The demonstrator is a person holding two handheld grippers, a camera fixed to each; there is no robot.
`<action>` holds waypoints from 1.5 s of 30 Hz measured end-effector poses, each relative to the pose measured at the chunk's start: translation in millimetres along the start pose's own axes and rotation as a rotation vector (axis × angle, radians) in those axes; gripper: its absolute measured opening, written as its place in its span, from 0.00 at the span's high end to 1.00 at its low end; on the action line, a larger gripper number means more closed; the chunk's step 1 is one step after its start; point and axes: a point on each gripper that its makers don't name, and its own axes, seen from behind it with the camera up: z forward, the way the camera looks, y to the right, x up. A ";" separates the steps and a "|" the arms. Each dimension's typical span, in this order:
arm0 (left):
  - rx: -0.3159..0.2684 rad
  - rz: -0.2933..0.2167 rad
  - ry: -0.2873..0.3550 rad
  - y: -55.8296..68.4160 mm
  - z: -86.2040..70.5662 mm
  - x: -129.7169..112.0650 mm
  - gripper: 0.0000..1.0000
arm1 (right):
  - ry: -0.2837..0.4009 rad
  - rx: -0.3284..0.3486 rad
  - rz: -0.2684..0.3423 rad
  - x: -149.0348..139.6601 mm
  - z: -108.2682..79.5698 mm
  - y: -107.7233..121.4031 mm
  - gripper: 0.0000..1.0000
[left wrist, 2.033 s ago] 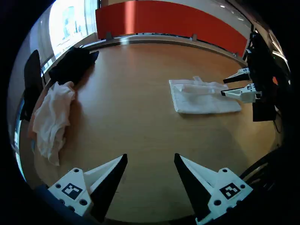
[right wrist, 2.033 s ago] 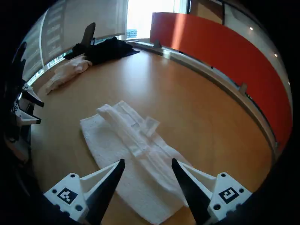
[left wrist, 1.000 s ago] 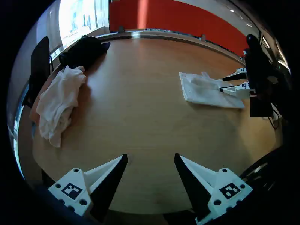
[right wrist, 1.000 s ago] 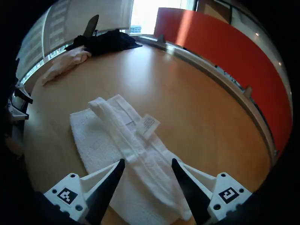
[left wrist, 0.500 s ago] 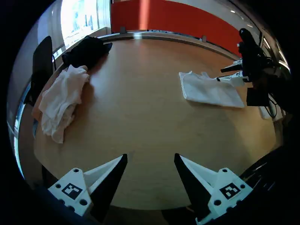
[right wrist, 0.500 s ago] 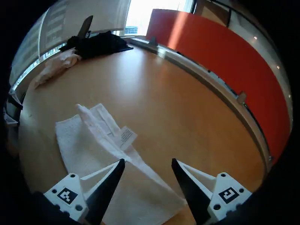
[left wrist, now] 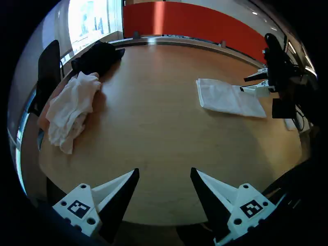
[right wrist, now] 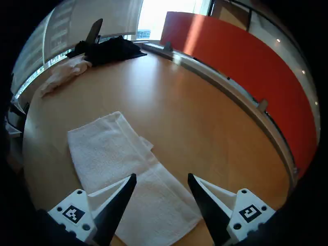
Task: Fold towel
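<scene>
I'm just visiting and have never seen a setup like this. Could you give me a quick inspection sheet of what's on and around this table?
Surface: round wooden table, bare across the middle.
Job's things: white towel, folded into a flat rectangle on the table.
Clutter: crumpled white cloth and a black garment, both at the far edge near the window.
Grippers: left gripper open, holding nothing, near the table's edge; right gripper open, over the towel's near end, not gripping it.
Cables: a thin dark cable seems to hang beside the table.
Surroundings: red partition, bright window, dark chair.
</scene>
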 end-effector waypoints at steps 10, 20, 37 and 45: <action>-0.003 0.009 0.008 1.5 -6.2 -0.7 0.08 | -0.020 -0.007 0.043 -38.5 -26.7 -9.3 0.03; -0.006 0.018 0.013 3.0 -10.7 -1.3 0.08 | -0.038 -0.011 0.086 -72.8 -51.4 -13.9 0.03; -0.007 0.017 0.019 5.2 -14.5 -5.0 0.07 | -0.100 0.022 0.137 -121.1 -77.1 -24.6 0.25; -0.008 0.020 0.018 4.3 -15.1 -6.2 0.07 | -0.142 0.071 0.170 -137.1 -79.8 -34.4 0.51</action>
